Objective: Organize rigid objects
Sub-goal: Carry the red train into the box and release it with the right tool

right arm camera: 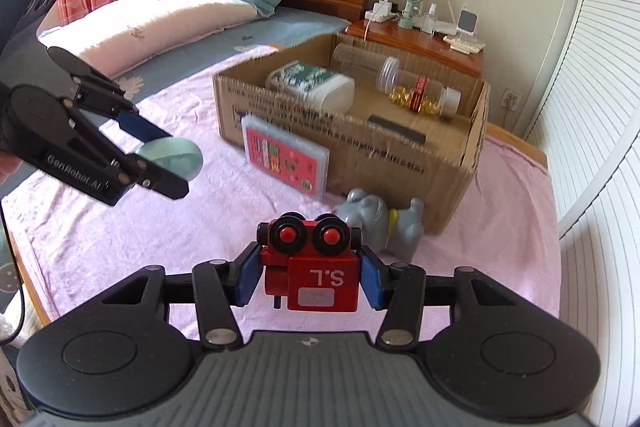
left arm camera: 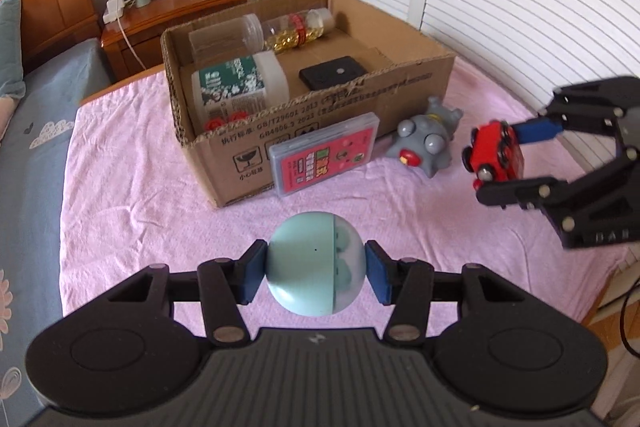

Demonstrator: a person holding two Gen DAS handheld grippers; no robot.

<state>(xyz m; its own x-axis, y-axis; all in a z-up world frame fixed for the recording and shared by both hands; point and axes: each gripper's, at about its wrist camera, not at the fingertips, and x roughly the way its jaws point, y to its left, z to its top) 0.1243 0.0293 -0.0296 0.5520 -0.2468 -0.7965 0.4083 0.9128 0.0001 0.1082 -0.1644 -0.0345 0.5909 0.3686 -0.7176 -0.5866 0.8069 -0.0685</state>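
Before the cardboard box (left arm camera: 320, 131), both tongs hold toys above the pink blanket (left arm camera: 140, 187).

Left of the box's near wall, the left tongs (left arm camera: 316, 271) are clamped on a pale green round case (left arm camera: 316, 265), pads on its two sides; nearer the box, a red card case (left arm camera: 324, 157) leans against its front wall and a grey toy figure (left arm camera: 428, 139) lies just beside it; to the right, the right tongs (right arm camera: 310, 277) are closed on a red toy train car (right arm camera: 312, 267), wheels uppermost. The step looks to be carrying both into the box (already holding a jar, a bottle and a black pad). Best to clear the front wall, choose bare floor, lower, then release one at a time.
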